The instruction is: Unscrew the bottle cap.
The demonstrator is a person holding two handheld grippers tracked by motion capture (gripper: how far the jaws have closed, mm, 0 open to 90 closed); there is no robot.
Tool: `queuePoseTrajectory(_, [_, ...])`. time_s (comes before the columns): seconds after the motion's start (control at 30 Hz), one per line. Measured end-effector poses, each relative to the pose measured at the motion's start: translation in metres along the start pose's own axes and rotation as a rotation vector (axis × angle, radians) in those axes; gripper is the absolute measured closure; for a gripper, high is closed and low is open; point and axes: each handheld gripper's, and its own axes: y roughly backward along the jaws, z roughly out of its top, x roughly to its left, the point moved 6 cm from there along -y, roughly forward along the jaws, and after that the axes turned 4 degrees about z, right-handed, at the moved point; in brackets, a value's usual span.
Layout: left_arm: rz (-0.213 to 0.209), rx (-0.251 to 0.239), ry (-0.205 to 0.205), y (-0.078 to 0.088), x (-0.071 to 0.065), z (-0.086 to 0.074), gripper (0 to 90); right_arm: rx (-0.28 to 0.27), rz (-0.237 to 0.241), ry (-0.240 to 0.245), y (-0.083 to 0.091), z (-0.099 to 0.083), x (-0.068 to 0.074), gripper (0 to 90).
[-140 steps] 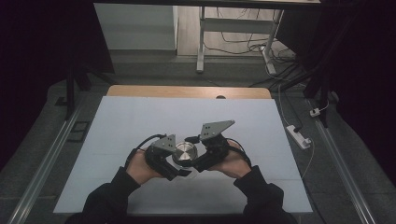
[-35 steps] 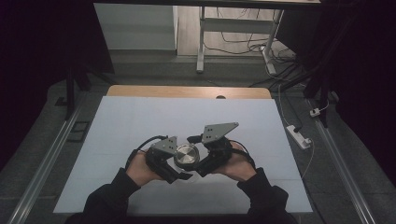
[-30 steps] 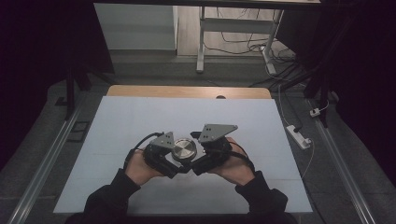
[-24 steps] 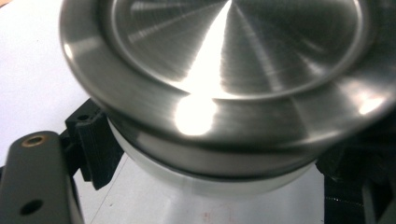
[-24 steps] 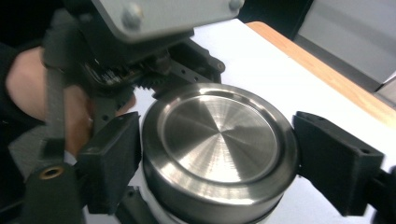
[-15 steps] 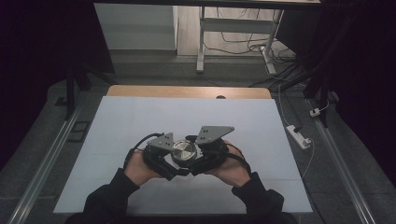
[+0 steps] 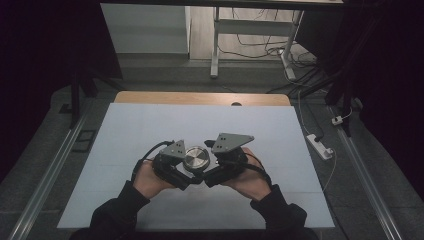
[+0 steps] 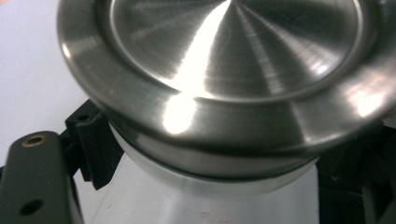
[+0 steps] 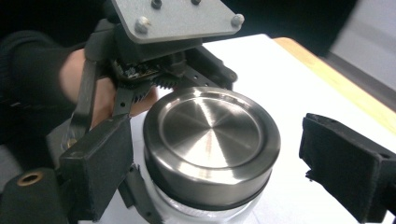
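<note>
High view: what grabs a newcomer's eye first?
The shiny steel lid on a clear jar, near the front of the pale table, flanked by both hands. The left gripper clamps the jar body below the lid; in the right gripper view the right gripper straddles the lid, its jaws having just been opening, the right-hand pad apart from it. A grey three-cornered plate tops the right gripper.

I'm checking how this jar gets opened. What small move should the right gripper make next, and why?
Probably close the right gripper on the steel lid. Its jaws have just been opening and now stand on either side of the lid, the right-hand pad clearly off it. The left gripper grips the glass jar below the lid, so the jar looks braced for a twist.
</note>
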Motion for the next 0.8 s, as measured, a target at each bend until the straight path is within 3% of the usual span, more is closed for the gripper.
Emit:
queuePoseTrajectory(0.03, [0.006, -0.002, 0.009, 0.000, 0.001, 0.000, 16.0, 0.000, 0.000, 0.000, 0.000, 0.000, 0.000, 10.4])
queuePoseTrajectory(0.13, [0.016, 0.003, 0.004, 0.000, 0.000, 0.000, 16.0, 0.015, -0.058, -0.022, -0.008, -0.001, 0.002, 12.2])
queuePoseTrajectory(0.2, [0.014, -0.008, 0.019, 0.000, -0.002, 0.002, 16.0, 0.013, -0.046, -0.045, -0.015, -0.005, 0.003, 18.0])
queuePoseTrajectory(0.37, [-0.004, -0.001, -0.001, 0.001, -0.001, 0.001, 16.1, -0.004, -0.039, -0.037, -0.017, -0.005, 0.004, 18.3])
queuePoseTrajectory(0.47, [-0.042, -0.011, -0.016, 0.003, -0.001, 0.000, 16.0, -0.012, -0.006, -0.038, -0.016, -0.005, 0.005, 18.5])
queuePoseTrajectory(0.5, [-0.055, -0.020, -0.015, 0.003, -0.002, 0.000, 16.1, -0.018, 0.033, -0.037, -0.014, -0.005, 0.004, 18.5])
queuePoseTrajectory(0.67, [-0.086, -0.014, -0.040, 0.003, -0.003, -0.001, 16.0, -0.056, 0.102, -0.046, -0.011, -0.004, 0.003, 18.6])
queuePoseTrajectory(0.8, [-0.092, -0.010, -0.042, 0.001, -0.003, -0.003, 16.1, -0.069, 0.115, -0.037, -0.009, -0.004, 0.002, 18.7])
